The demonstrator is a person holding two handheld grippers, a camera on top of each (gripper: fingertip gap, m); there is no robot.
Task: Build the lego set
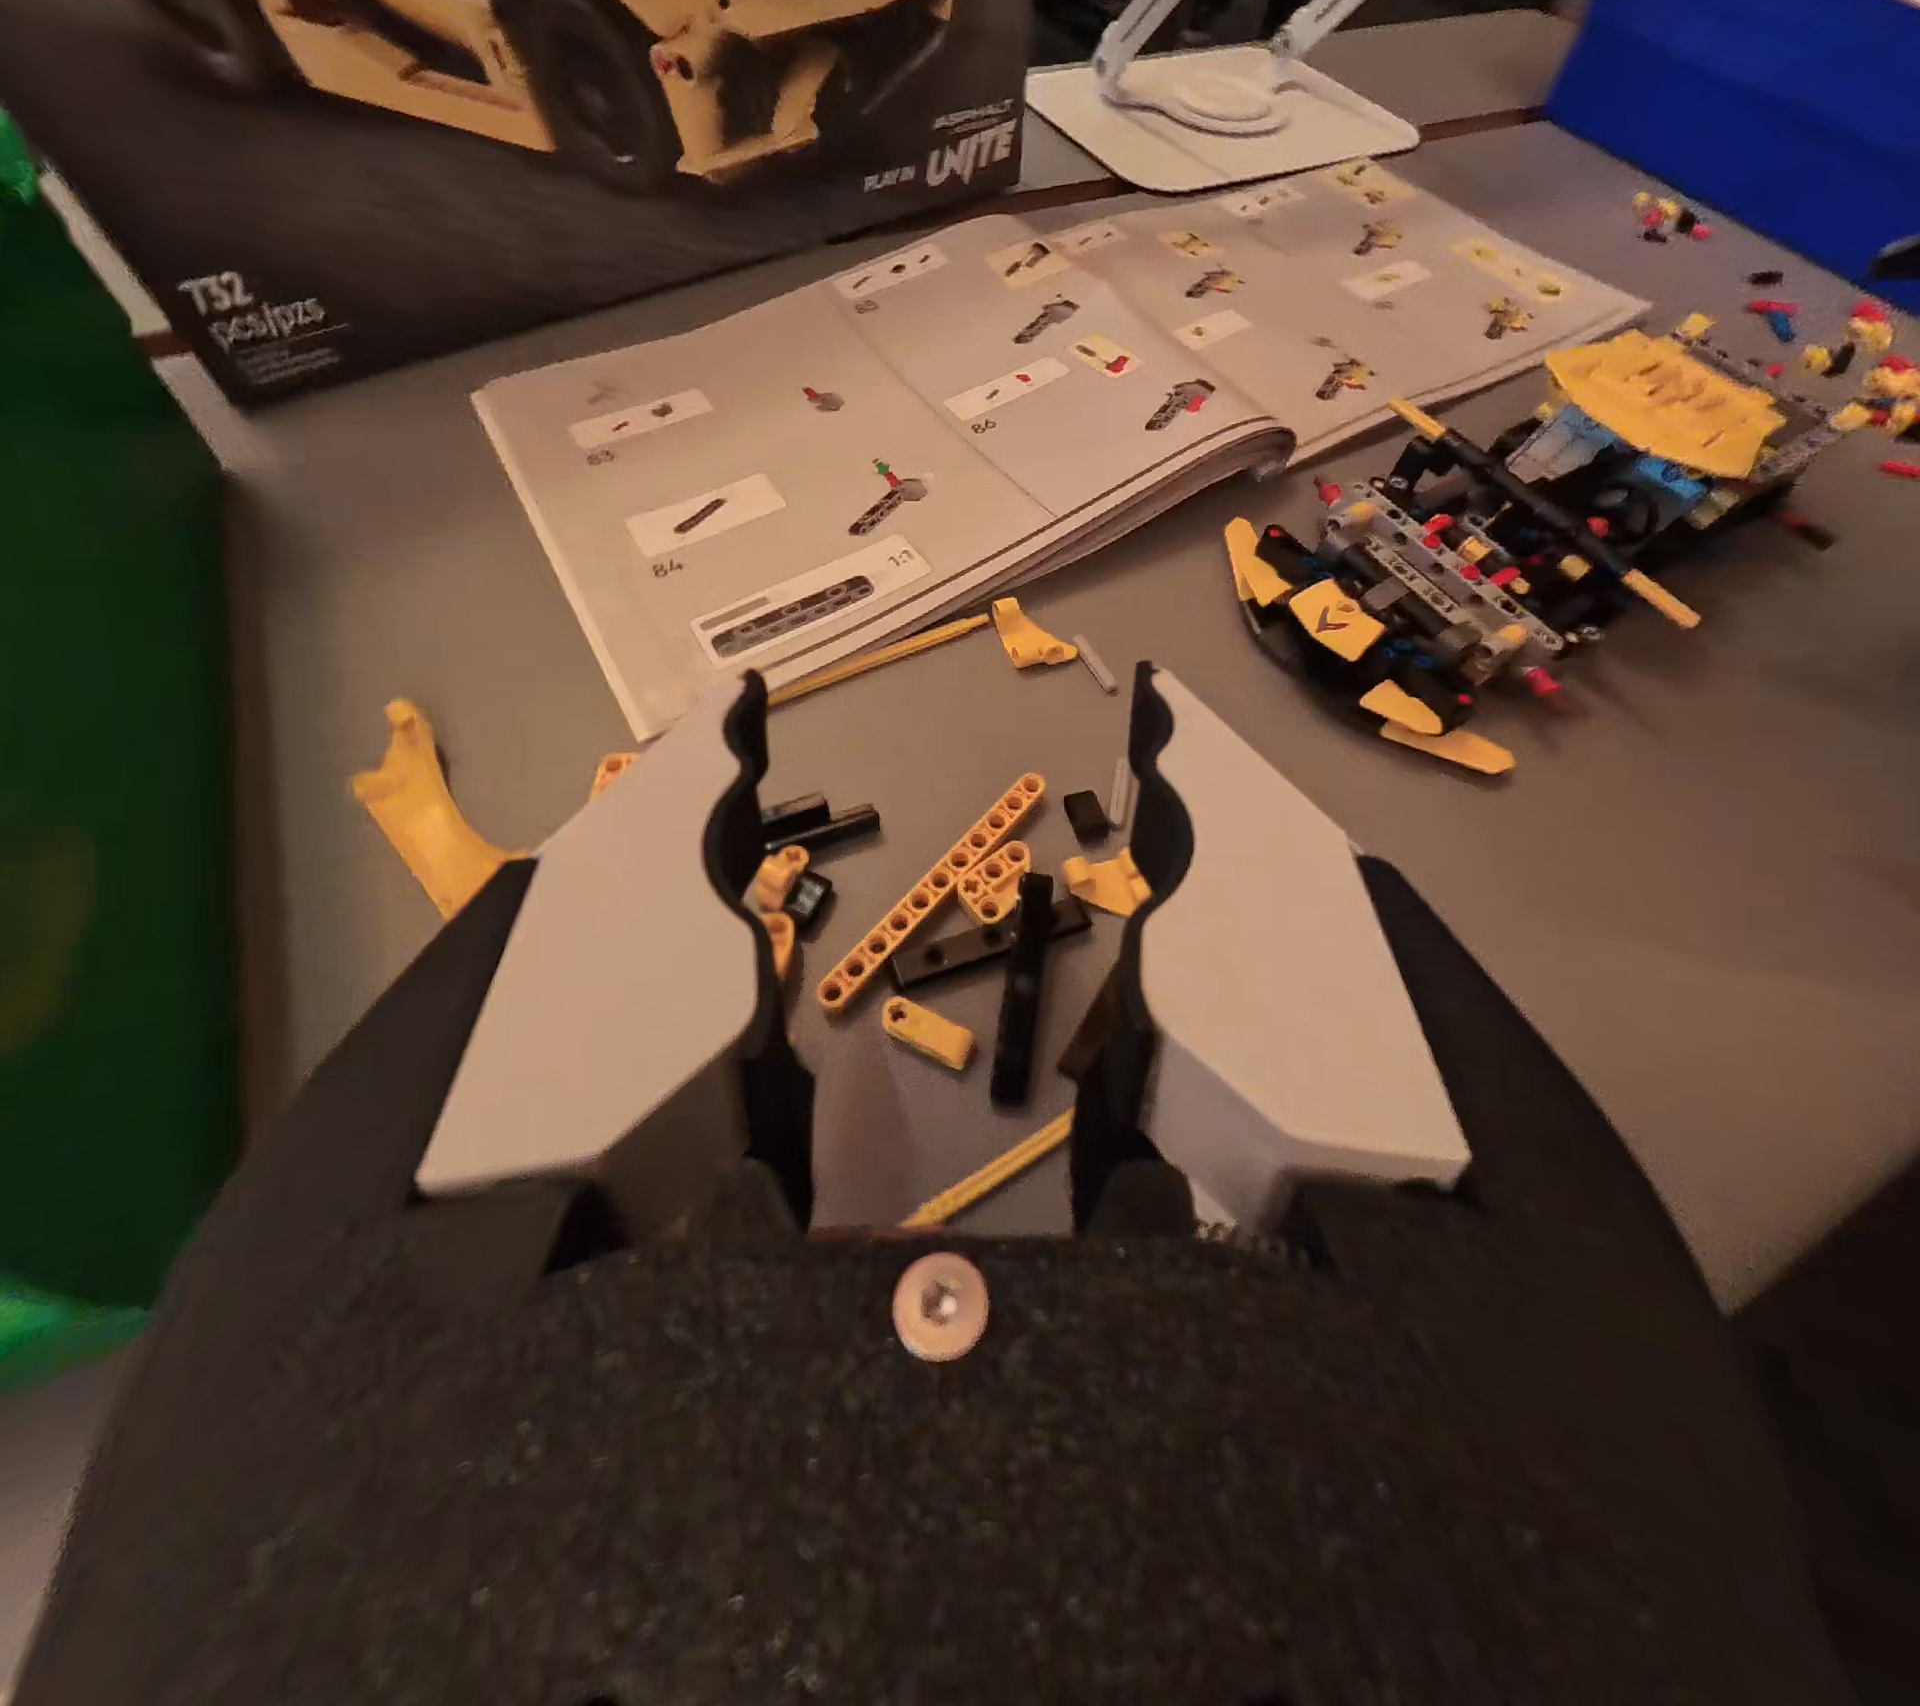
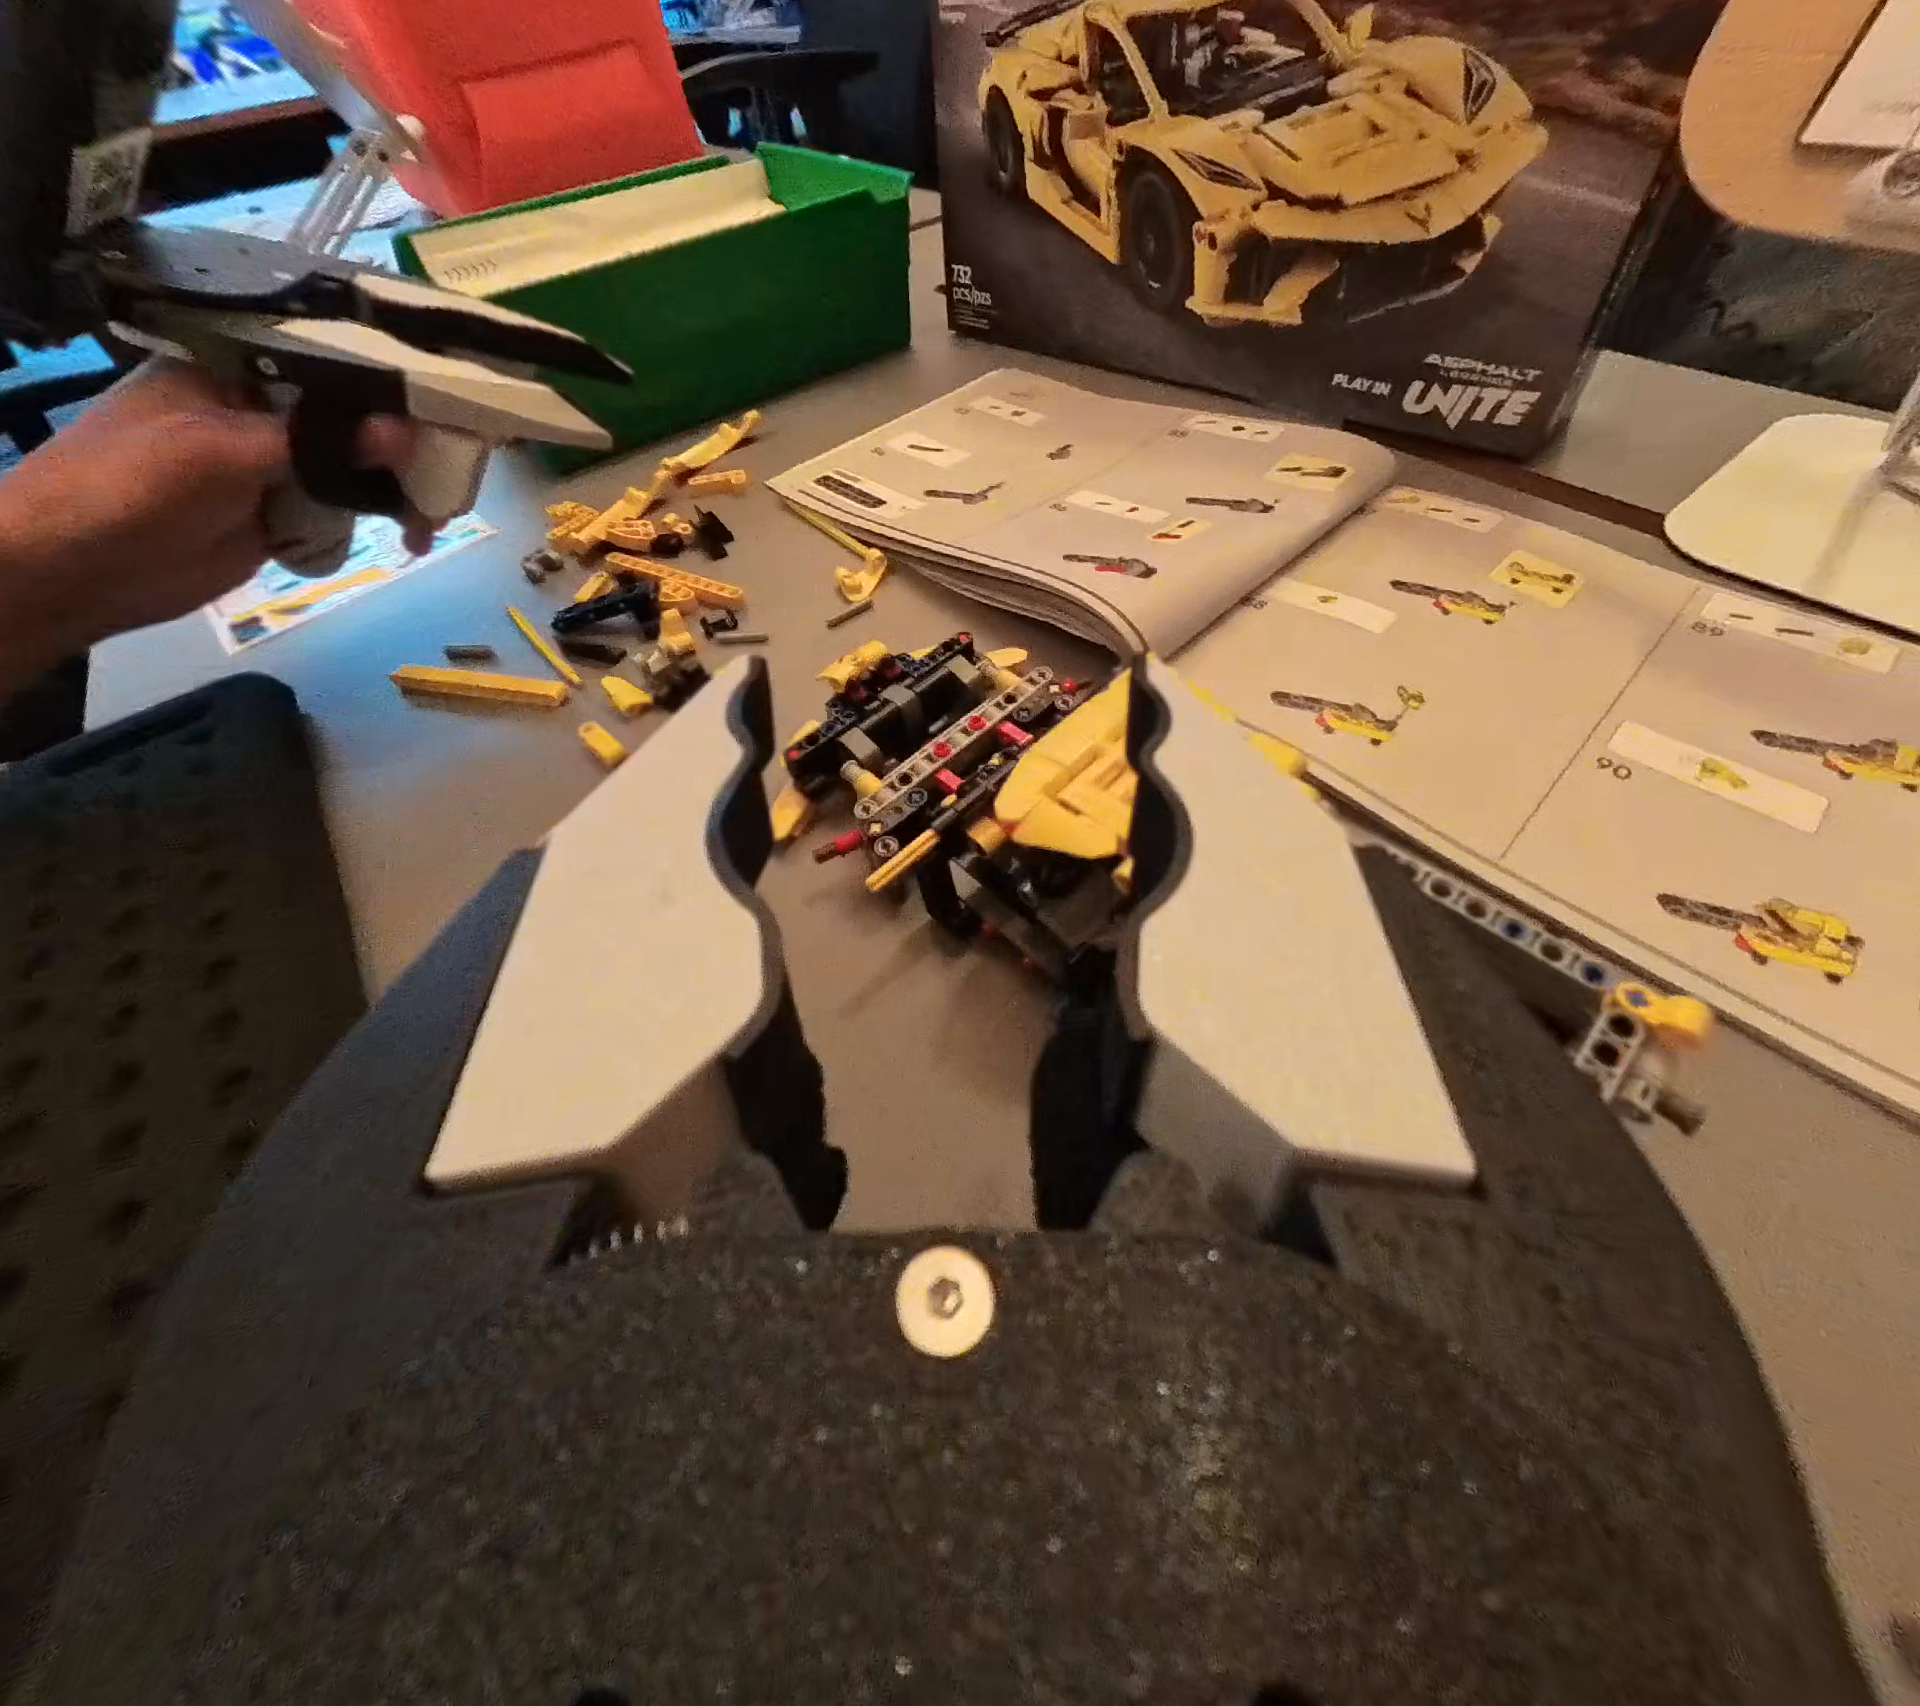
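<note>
Left tongs [image 1: 948, 690] agape over loose pieces [image 1: 935, 898]; manual [image 1: 935, 409] beyond.

My right gripper [image 2: 948, 700] hangs above the grey table [image 2: 436, 783], its fingers [image 2: 665, 825] spread apart and holding nothing. Between them, at frame centre, lies the half-built car chassis [image 2: 935, 783], black with yellow panels. Loose yellow and black pieces [image 2: 634, 576] lie scattered at centre left. The open instruction booklet [image 2: 1403, 617] lies to the right, the set's box [image 2: 1299, 98] stands at the top, and my left gripper [image 2: 608, 399] hovers at upper left before a green bin [image 2: 727, 285].
</note>
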